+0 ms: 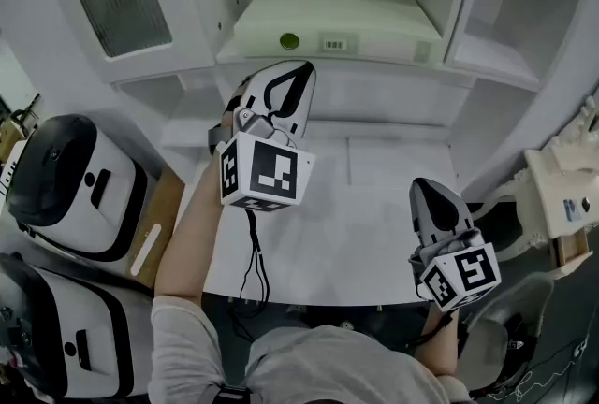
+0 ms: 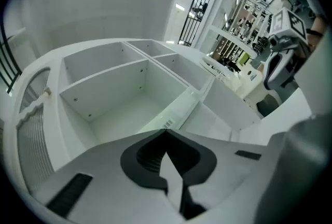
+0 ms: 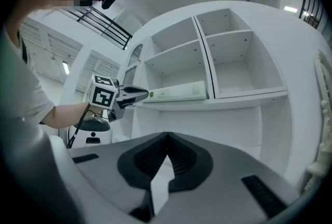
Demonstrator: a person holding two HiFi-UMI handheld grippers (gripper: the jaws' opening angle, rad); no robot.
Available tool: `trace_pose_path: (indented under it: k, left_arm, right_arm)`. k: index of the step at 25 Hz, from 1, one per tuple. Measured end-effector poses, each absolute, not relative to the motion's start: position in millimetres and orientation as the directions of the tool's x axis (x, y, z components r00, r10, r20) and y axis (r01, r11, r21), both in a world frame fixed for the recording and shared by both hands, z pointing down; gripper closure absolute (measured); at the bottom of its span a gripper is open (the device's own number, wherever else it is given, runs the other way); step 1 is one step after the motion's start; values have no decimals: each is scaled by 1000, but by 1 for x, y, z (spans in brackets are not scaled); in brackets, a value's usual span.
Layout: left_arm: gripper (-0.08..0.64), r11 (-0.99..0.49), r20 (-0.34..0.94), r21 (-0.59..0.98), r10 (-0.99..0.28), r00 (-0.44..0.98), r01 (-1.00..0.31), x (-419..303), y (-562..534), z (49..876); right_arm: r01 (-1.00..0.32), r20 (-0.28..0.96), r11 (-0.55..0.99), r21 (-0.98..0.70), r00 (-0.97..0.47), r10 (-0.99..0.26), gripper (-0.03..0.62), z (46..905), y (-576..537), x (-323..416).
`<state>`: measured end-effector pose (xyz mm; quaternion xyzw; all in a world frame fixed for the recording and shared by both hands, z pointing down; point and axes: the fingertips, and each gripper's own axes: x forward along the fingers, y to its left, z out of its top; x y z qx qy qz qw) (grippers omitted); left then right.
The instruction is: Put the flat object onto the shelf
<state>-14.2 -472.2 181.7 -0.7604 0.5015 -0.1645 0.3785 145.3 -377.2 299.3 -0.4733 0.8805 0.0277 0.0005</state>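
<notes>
The flat object is a pale green box (image 1: pixel 337 26) with a barcode label, lying on the white shelf (image 1: pixel 328 62) in its middle compartment. My left gripper (image 1: pixel 301 73) is raised in front of that shelf's edge, just left of the box's near corner, its jaws shut with nothing between them. In the left gripper view the shut tips (image 2: pixel 166 132) sit right before the box's edge (image 2: pixel 179 112). My right gripper (image 1: pixel 427 187) hovers low over the white table (image 1: pixel 356 224) at the right, shut and empty. The right gripper view shows the box (image 3: pixel 176 92) and the left gripper (image 3: pixel 141 93) beside it.
Two white and black machines (image 1: pixel 65 187) stand at the left beside a cardboard piece (image 1: pixel 159 224). An ornate white object (image 1: pixel 562 187) sits at the right. Open shelf compartments (image 3: pixel 233 67) lie right of the box. A cable (image 1: pixel 253 271) hangs off the table's front.
</notes>
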Motion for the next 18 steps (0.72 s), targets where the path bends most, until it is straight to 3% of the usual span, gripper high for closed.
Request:
trace_pose_path:
  k: [18]
  left_arm:
    - [546, -295, -141, -471, -905, 401, -831, -42, -375, 255]
  right_arm:
    - [-701, 9, 711, 61, -712, -702, 583, 310, -363, 86]
